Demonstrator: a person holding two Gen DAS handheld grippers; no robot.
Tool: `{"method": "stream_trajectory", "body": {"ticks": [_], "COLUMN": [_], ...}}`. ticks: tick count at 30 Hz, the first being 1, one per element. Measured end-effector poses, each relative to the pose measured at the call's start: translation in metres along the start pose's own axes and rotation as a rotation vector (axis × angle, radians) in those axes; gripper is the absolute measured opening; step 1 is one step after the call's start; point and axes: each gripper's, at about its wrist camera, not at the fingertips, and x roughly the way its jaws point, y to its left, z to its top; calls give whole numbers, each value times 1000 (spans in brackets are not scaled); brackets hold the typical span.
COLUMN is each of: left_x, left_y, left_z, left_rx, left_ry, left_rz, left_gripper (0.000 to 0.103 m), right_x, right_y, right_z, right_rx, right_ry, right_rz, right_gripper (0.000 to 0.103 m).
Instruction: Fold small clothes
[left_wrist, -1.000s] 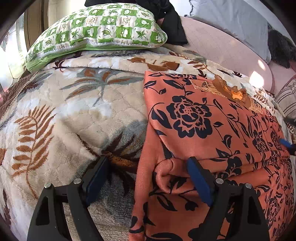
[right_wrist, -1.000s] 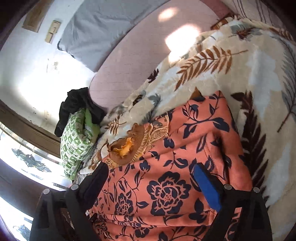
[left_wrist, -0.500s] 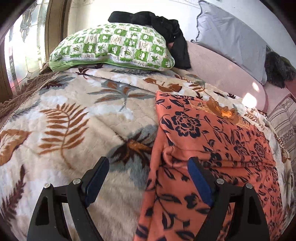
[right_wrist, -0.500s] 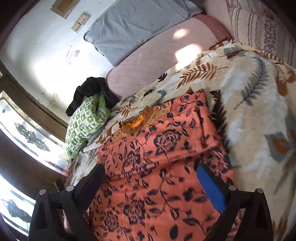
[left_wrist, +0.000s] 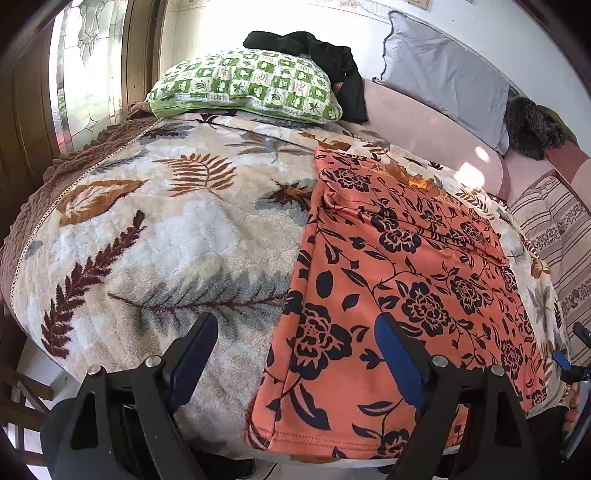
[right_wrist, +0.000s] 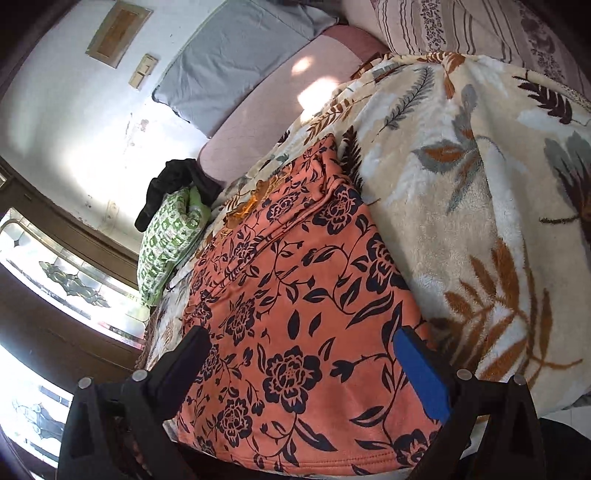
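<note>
The wide stretch of leaf-print blanket (left_wrist: 155, 236) left of the orange garment (left_wrist: 399, 280) lies bare, giving open room on that side. At the far end the green checked pillow (left_wrist: 247, 88) blocks the way, with a black cloth (left_wrist: 325, 59) heaped behind it. The grey cushion (left_wrist: 447, 85) leans on the wall (a dark furry thing just beside it). On the garment's other side, the blanket (right_wrist: 480, 206) is open up to the striped cushion (right_wrist: 461, 26).
</note>
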Motion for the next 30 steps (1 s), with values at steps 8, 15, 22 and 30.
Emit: {"method": "stream_trajectory", "body": {"ticks": [8, 15, 22, 30], "left_x": [-9, 1, 5, 1], "left_y": [8, 8, 13, 19], "left_z": [-9, -16, -21, -25], "left_rx": [-9, -16, -35, -51], "left_ry": [-7, 24, 42, 53], "left_rz": [-12, -34, -52, -63], "left_gripper": [87, 87, 87, 87], "right_x": [0, 4, 12, 14], "right_y": [-5, -15, -11, -9], "right_z": [-10, -8, -10, -12], "right_rx": [-20, 13, -9, -20], "right_ry": [-3, -2, 20, 28], "right_rz": [12, 12, 7, 10], "right_gripper": [101, 101, 101, 101]}}
